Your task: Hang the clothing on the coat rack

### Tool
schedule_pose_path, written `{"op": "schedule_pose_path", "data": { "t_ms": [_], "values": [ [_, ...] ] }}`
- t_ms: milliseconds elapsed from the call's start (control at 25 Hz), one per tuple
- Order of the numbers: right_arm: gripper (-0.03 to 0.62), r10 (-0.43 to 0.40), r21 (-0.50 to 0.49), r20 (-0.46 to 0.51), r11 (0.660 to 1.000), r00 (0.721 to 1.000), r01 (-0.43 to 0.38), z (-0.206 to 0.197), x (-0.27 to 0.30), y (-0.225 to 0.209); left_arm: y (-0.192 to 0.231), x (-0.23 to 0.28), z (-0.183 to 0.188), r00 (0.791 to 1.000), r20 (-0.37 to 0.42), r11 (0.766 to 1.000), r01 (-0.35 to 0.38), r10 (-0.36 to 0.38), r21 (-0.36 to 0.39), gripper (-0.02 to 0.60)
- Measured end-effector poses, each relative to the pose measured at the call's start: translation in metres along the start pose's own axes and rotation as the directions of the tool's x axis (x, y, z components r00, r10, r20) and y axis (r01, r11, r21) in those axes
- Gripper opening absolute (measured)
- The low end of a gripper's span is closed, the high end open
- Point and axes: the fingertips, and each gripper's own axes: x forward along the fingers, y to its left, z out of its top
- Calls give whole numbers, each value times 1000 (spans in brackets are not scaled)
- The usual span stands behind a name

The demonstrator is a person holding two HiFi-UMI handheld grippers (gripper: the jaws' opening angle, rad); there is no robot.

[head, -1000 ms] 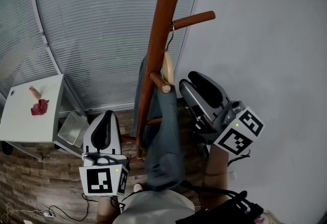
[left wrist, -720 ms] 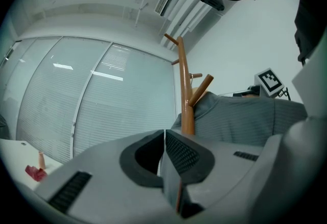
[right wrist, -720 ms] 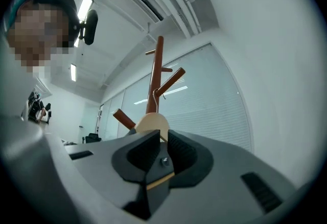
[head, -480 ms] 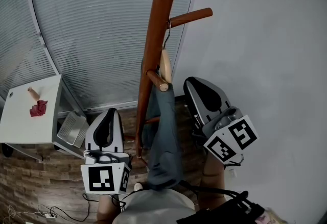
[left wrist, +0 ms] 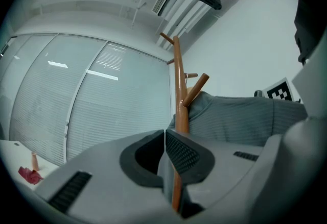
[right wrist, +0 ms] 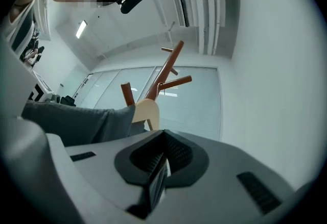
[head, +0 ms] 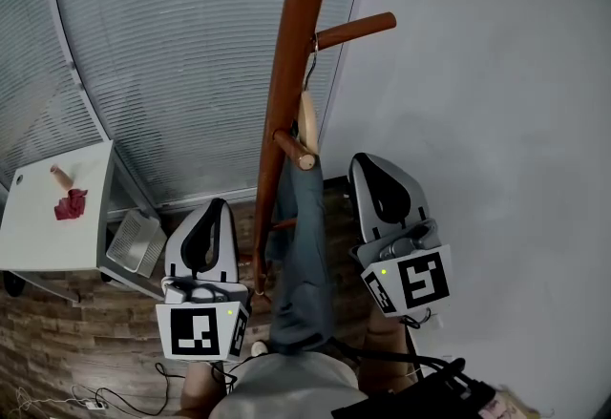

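Clothing (head: pixel 307 264) in grey hangs on a wooden hanger (head: pixel 307 121). The hanger's metal hook (head: pixel 311 64) sits over the top peg (head: pixel 358 29) of the coat rack (head: pixel 296 54). The cloth drops straight down beside the brown pole, close to a lower peg (head: pixel 296 150), and nothing is holding it up but the rack. So the job looks done, or very nearly done. What may be left is only a look to see that the hanger sits well on its peg and the cloth hangs straight. The left gripper (head: pixel 220 207) is down low on one side of the clothing, and the right gripper (head: pixel 372 169) is on the other side, near the white wall. Neither one touches the cloth or the rack. In the left gripper view, the left gripper's pads (left wrist: pixel 179 154) are pressed together with no gap, and nothing is between them. The pole only shows behind them. In the right gripper view, the right gripper's pads (right wrist: pixel 176 154) are also shut tight on each other and hold nothing.
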Motion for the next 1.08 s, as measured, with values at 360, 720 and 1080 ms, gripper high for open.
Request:
{"op": "schedule_pose_path", "data": {
  "t_ms": [360, 720, 1080],
  "values": [
    [20, -29, -93, -15, 995, 999, 27, -4, -2, 5, -1, 1, 2, 1000, -5, 999, -1, 1, 40, 24],
    [20, -24, -78, -31, 997, 999, 21, -9, -3, 3, -4, -1, 2, 999, -29, 1000, -27, 27, 1, 24],
    [19, -21, -81, -37, 997, 999, 18, -9, -2, 3, -4, 2, 10, 1000, 8, 1000, 3, -3, 30, 23]
  ]
}}
